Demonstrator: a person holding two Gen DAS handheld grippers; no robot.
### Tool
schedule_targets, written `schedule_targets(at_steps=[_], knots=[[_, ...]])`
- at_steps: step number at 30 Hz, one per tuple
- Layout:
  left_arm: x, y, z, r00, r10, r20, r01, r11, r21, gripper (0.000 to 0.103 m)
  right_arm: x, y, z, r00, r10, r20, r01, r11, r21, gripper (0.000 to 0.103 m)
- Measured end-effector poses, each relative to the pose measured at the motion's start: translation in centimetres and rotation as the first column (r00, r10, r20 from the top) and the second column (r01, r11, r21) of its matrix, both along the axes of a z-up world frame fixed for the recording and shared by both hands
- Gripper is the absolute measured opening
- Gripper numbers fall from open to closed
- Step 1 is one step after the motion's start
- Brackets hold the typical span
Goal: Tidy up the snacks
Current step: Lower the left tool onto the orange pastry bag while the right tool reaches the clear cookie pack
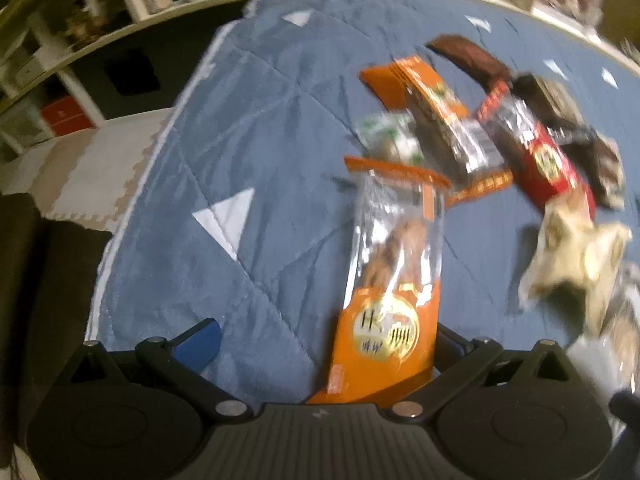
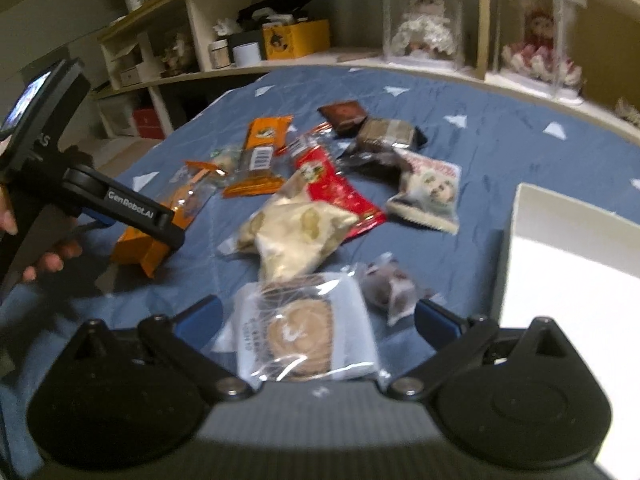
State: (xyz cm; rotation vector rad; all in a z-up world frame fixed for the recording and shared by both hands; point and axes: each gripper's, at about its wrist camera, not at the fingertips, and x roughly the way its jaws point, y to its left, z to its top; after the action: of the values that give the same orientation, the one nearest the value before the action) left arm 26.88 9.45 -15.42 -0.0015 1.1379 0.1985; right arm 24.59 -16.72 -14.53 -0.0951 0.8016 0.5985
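An orange snack packet (image 1: pixel 388 300) with a clear top lies on the blue quilt (image 1: pixel 240 120) between the fingers of my left gripper (image 1: pixel 326 340), which is open; its blue left finger (image 1: pixel 200 344) stands well clear of the packet. The right wrist view shows that packet (image 2: pixel 136 248) under one black finger (image 2: pixel 140 208) of the left gripper, held by a hand. My right gripper (image 2: pixel 318 318) is open around a round biscuit in a clear wrapper (image 2: pixel 308 332), not touching it. Behind lie a cream packet (image 2: pixel 296 232) and a red packet (image 2: pixel 340 188).
More snacks are scattered mid-quilt: an orange barcode packet (image 2: pixel 260 152), dark packets (image 2: pixel 384 132), a white printed bag (image 2: pixel 432 192), a small grey one (image 2: pixel 392 284). A white box (image 2: pixel 568 264) stands at the right. Shelves with doll cases (image 2: pixel 420 20) run behind. The quilt's left edge drops to a floor mat (image 1: pixel 92 176).
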Motion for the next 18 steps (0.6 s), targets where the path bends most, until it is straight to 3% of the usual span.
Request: schedule_targets(at_steps=[7,9,13,18], knots=[[-0.3,-0.1,0.9,0.998,-0.04,0.038,0.041,0.999,-0.019,0.103,0.0,1.4,-0.5,0.997,0.036,-0.069,-0.037,0.999,-0.027,0.102],[-0.5,-0.4,1.7,0.995,-0.052,0.08,0.055,0.998,-0.032,0.103,-0.3,1.7,-0.5,0.996,0.041,-0.074,-0.045,0.998,-0.052,0.096],[-0.4,-1.5,3.0,0.984,-0.091,0.155,0.099,0.994,-0.048,0.103,-0.9,2.0,-0.1,0.998,-0.006,-0.067,-0.003,0.992,-0.128,0.075],[-0.3,-2.3,3.0,0.976,-0.123,0.18,0.135,0.989,-0.055,0.097,-1.3,1.3,0.7,0.986,-0.06,-0.158,0.044,0.994,-0.102,0.072]])
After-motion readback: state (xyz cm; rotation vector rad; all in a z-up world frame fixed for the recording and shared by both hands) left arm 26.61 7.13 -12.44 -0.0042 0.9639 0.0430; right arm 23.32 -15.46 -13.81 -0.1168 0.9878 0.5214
